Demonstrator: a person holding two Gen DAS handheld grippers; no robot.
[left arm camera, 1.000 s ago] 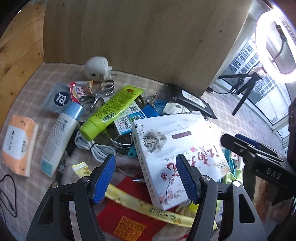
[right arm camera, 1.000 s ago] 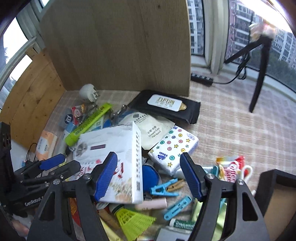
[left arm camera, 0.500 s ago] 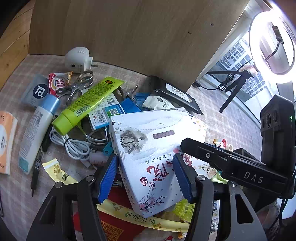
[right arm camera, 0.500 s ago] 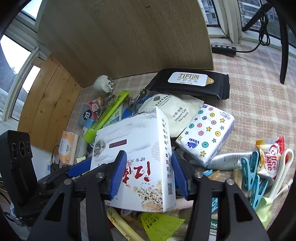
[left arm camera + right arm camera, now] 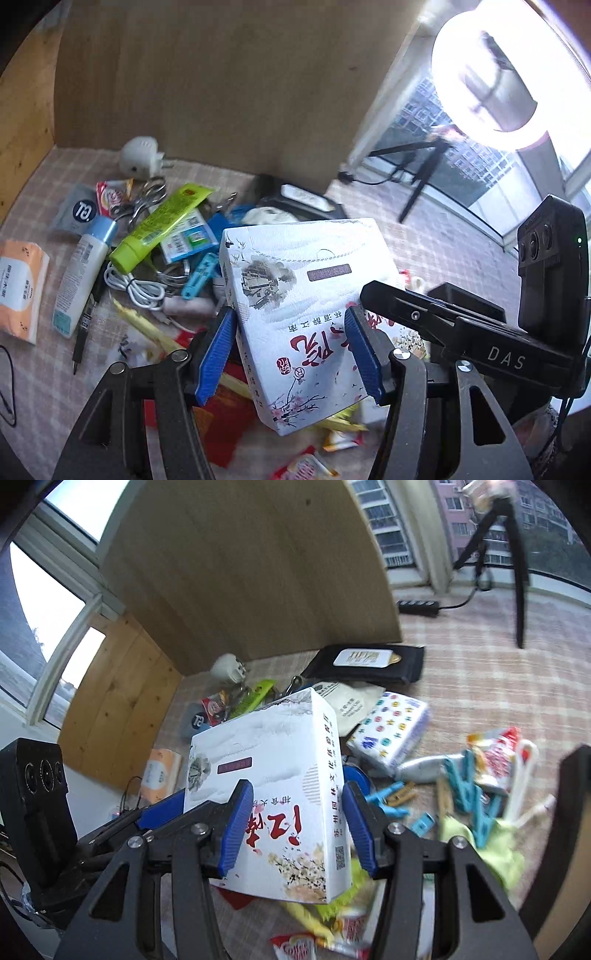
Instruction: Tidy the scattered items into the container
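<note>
Both claws on the white box (image 5: 306, 295) above checked, cluttered cloth (image 5: 480, 686).

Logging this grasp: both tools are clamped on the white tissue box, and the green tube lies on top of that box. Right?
Not quite. Both the left tool and right tool do clamp the white tissue box, but the green tube lies in the pile on the table beyond it, not on top. The left wrist view shows this.
</note>
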